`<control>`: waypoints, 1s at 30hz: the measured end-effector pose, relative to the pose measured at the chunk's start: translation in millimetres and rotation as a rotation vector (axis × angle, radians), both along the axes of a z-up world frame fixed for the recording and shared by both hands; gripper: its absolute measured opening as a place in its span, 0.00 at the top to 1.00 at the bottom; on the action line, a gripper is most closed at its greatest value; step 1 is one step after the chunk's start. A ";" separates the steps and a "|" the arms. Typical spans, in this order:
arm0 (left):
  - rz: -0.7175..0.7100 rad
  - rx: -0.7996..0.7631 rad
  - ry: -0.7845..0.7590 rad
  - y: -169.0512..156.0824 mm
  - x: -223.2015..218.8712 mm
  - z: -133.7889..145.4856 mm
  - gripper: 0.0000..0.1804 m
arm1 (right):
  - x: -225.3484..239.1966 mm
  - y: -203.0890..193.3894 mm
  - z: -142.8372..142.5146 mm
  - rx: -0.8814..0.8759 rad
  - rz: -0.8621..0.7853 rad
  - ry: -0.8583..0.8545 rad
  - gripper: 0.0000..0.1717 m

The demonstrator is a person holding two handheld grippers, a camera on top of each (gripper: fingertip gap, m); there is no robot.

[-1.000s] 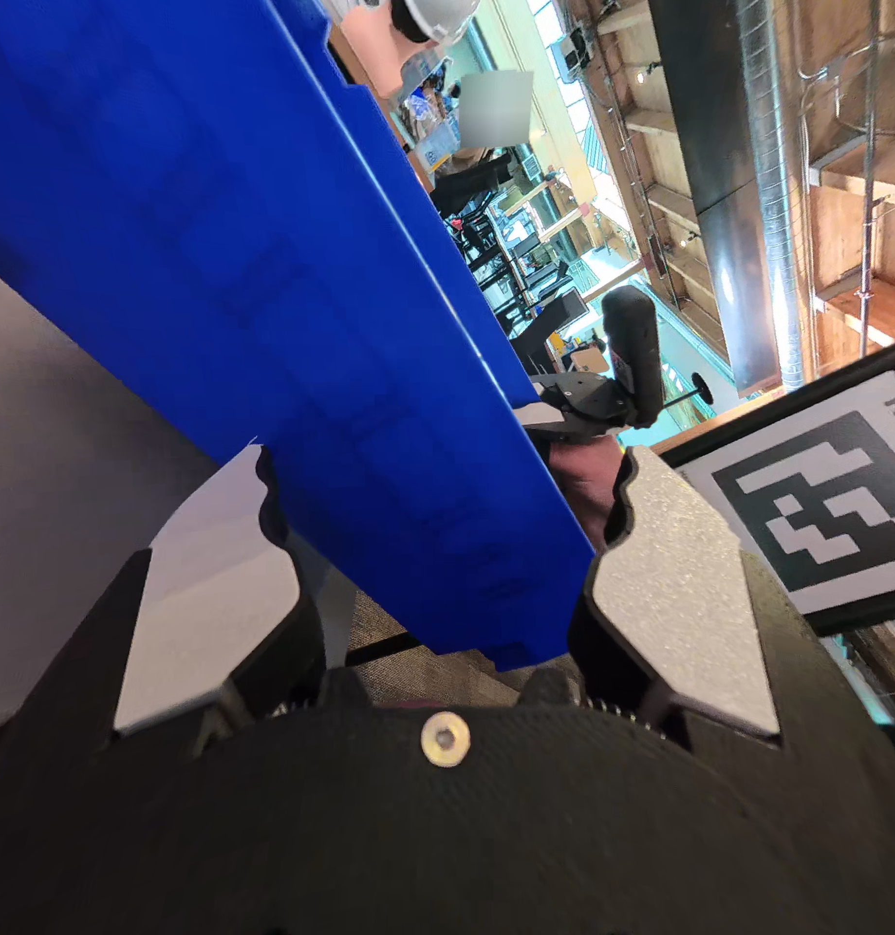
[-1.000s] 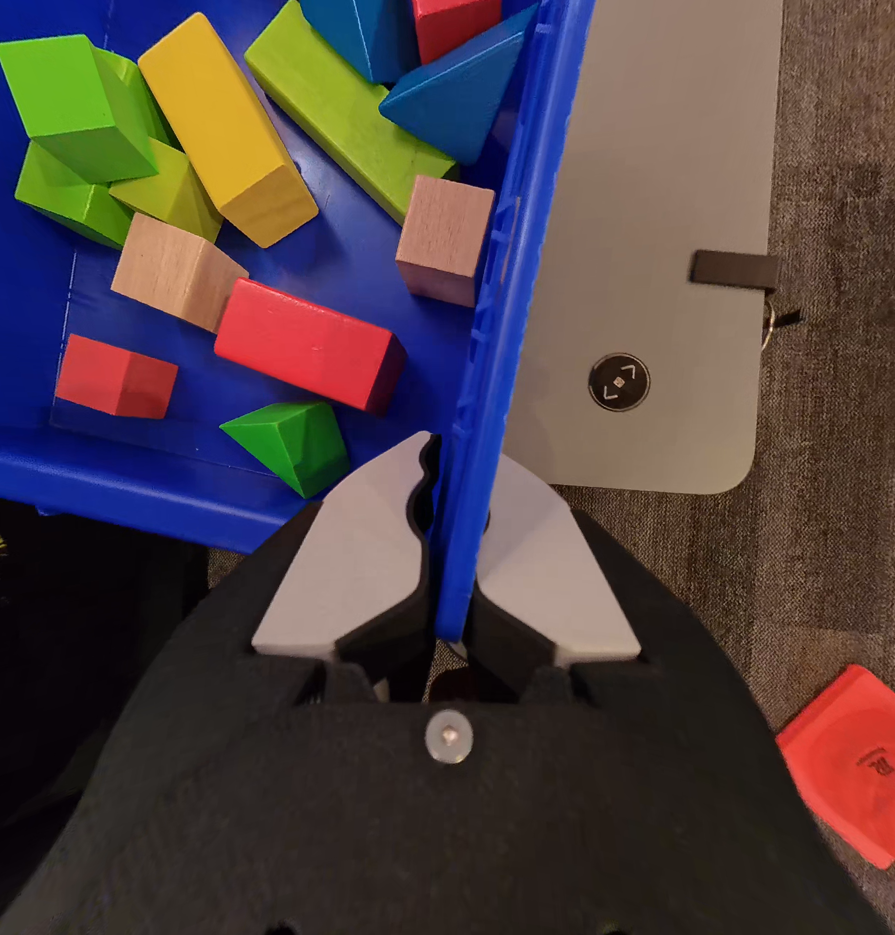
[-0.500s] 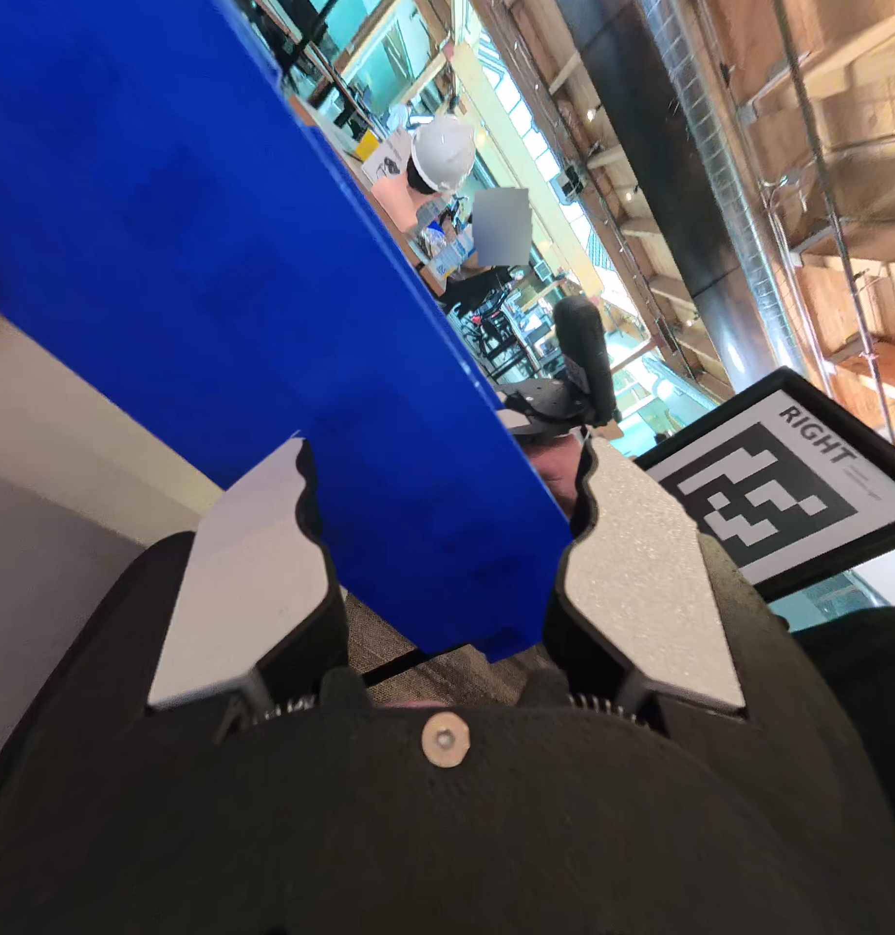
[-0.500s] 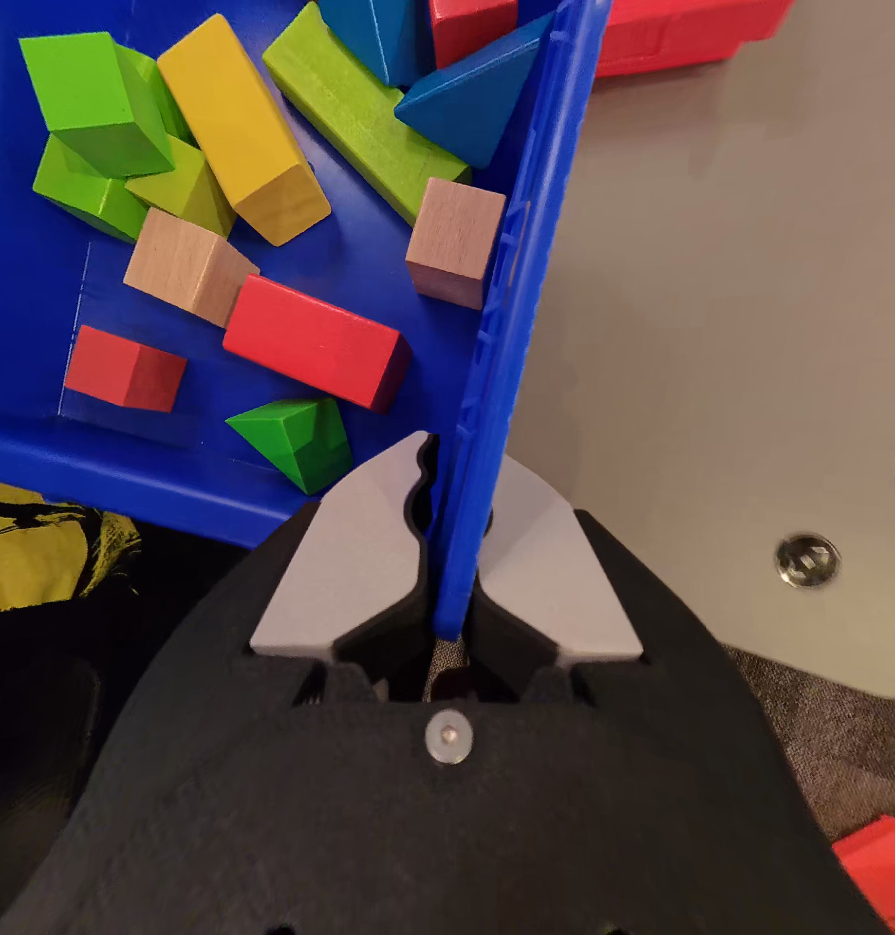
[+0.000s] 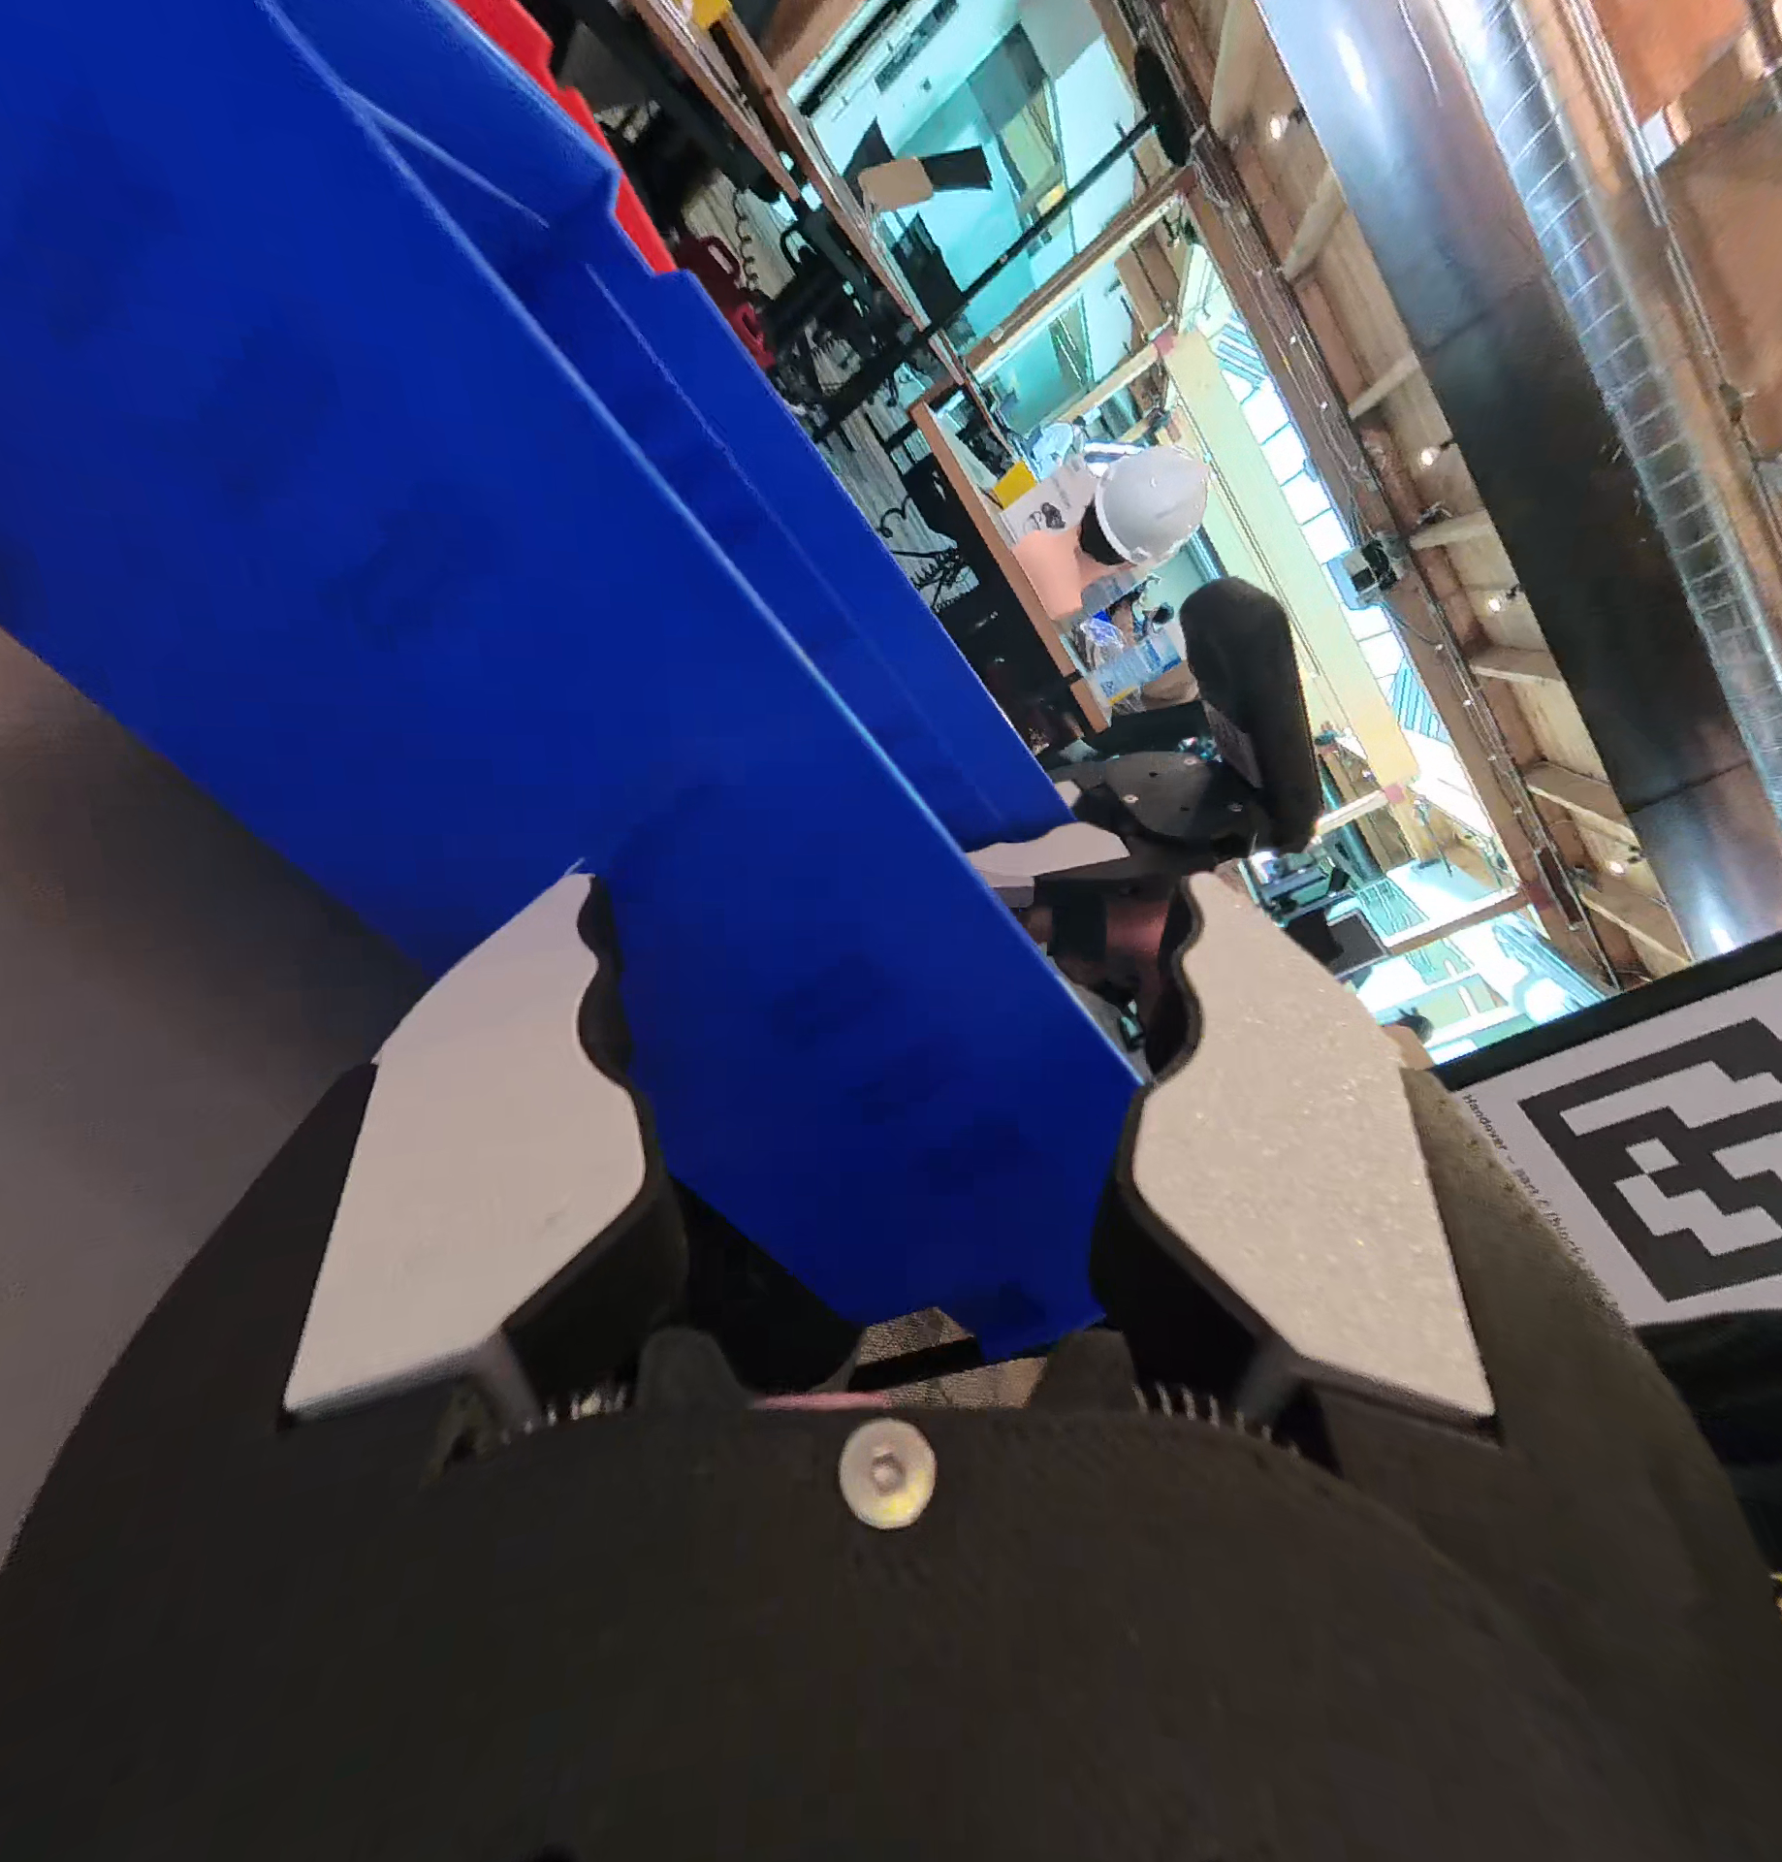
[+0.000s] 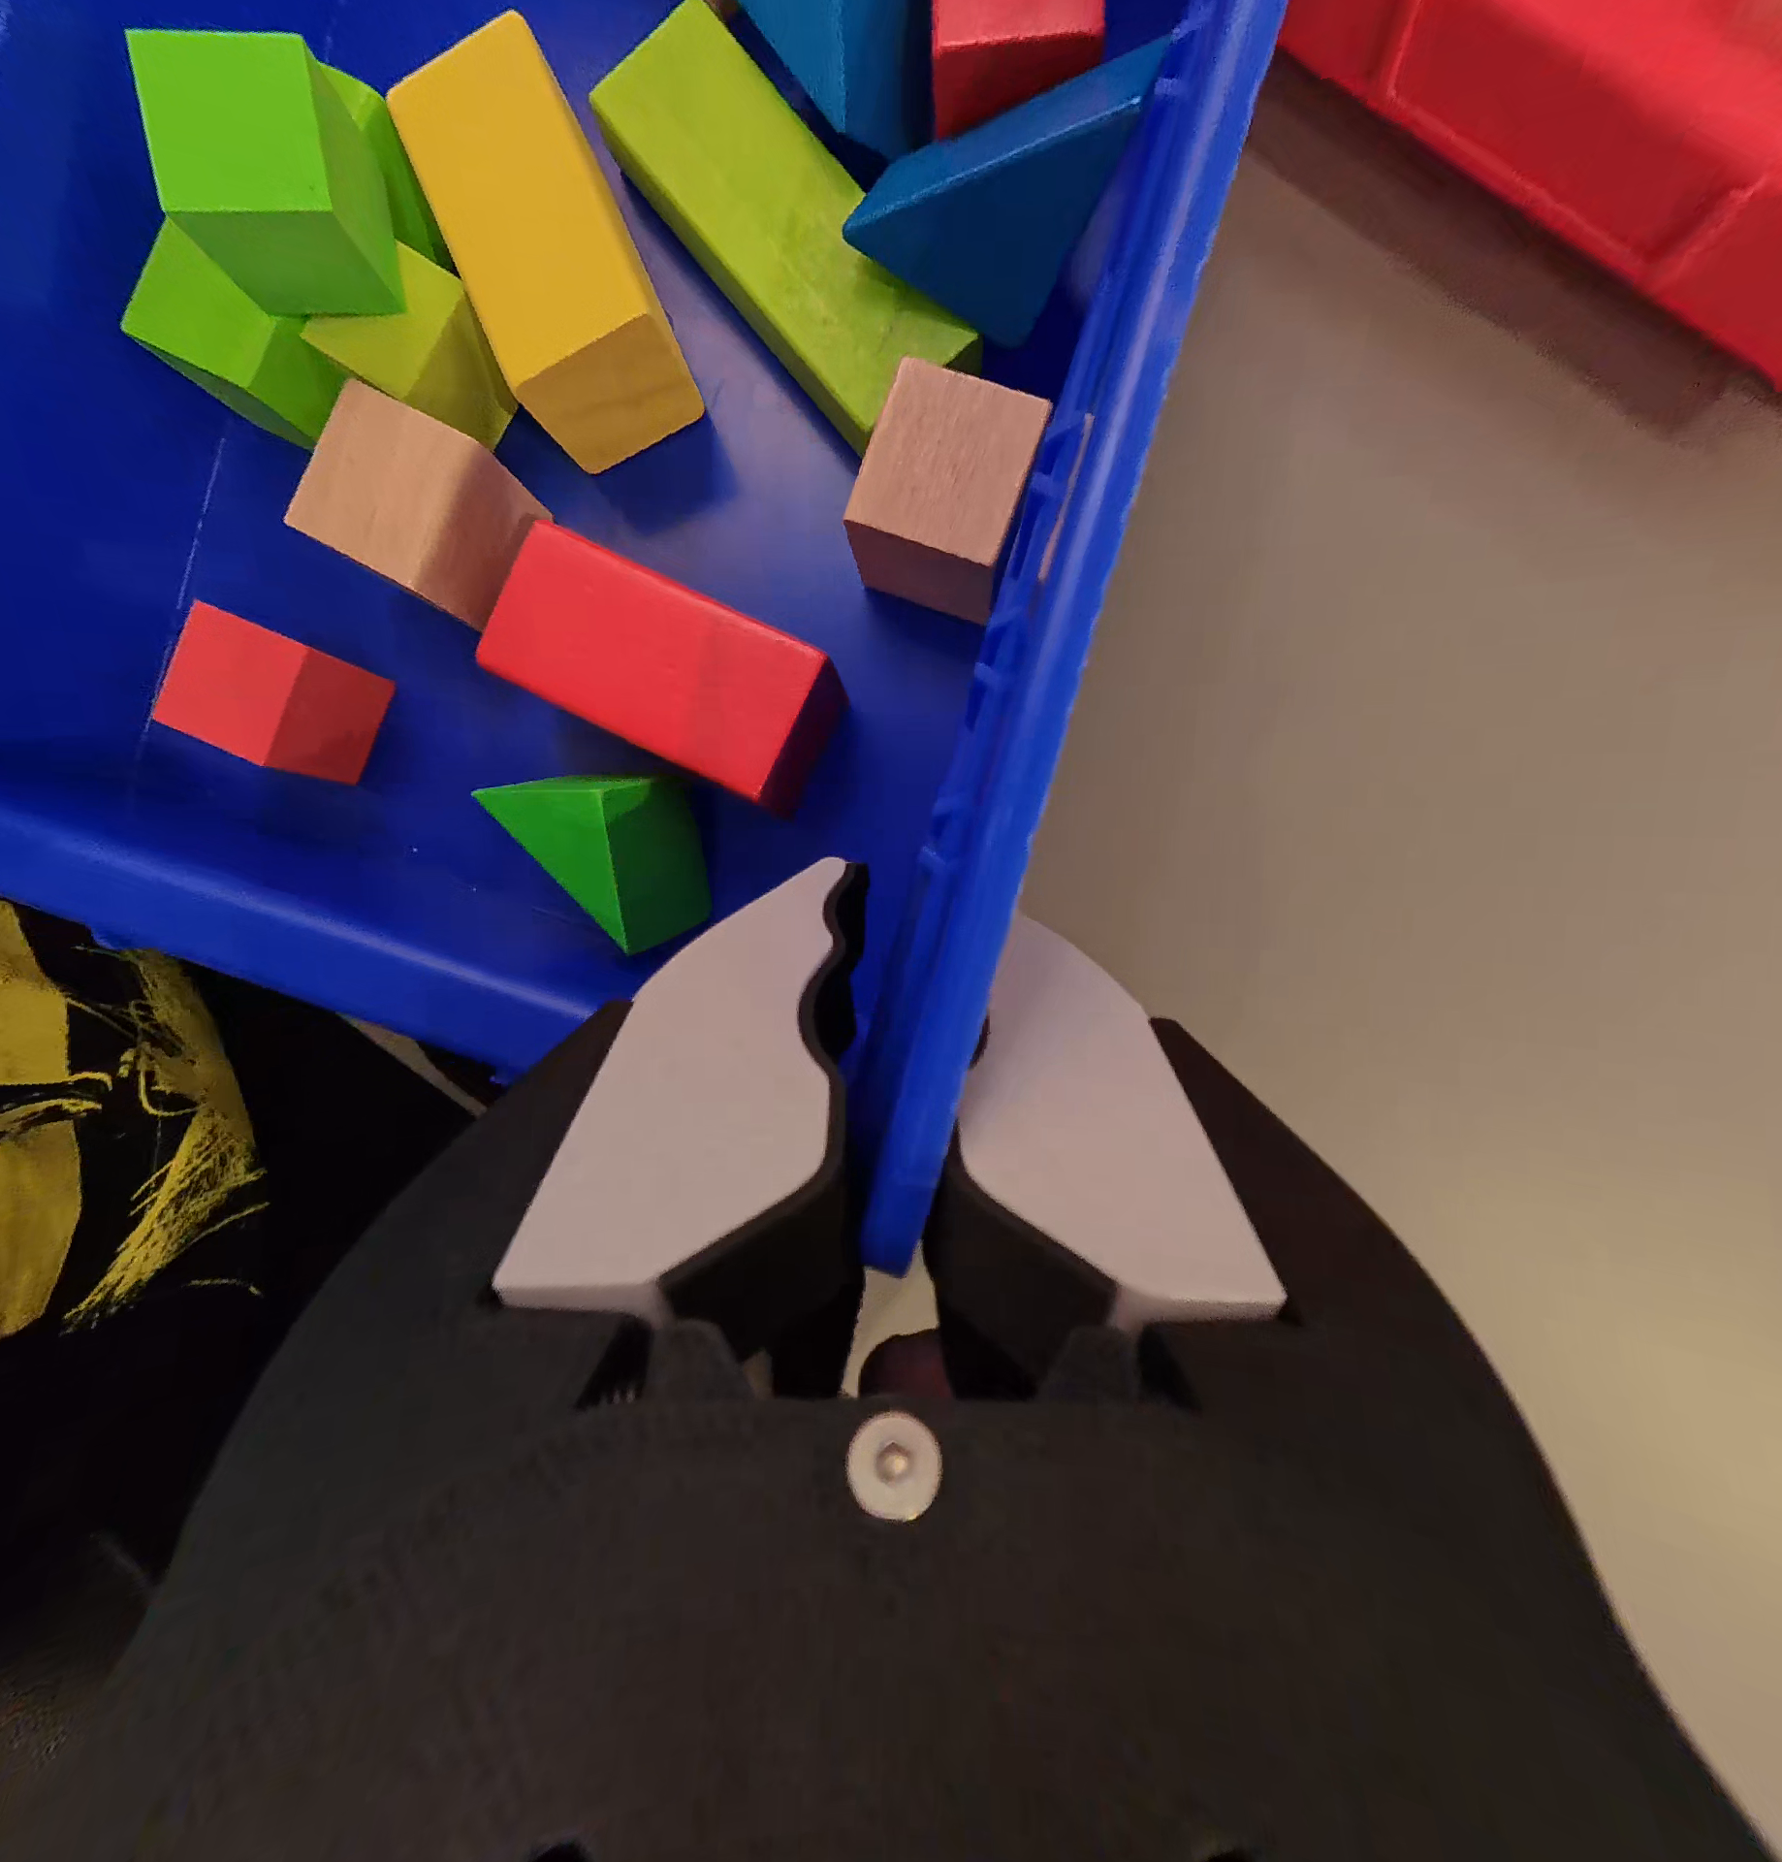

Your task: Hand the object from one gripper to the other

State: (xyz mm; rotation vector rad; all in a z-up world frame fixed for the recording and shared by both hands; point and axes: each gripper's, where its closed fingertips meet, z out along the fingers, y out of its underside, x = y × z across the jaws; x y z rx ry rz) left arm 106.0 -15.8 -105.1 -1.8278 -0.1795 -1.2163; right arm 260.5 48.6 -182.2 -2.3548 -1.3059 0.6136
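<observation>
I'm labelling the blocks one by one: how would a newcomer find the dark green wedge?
Look inside the blue bin, at the corner nearest the right gripper. The green wedge lies there, just below the long red block. It alone is dark green and triangular; the other greens are paler.

a red bin sits on the grey table; a white hard hat and a silver duct show beyond.

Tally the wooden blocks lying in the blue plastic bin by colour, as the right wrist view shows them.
Green wooden blocks: 5
Red wooden blocks: 3
Blue wooden blocks: 2
Plain unpainted wooden blocks: 2
Yellow wooden block: 1
Total in the blue plastic bin: 13
</observation>
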 end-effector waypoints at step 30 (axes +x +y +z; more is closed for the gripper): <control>0.502 -0.183 0.144 -36.9 -219.6 -76.2 0.38 | -256.1 -8.5 -56.2 0.062 0.453 -0.049 0.90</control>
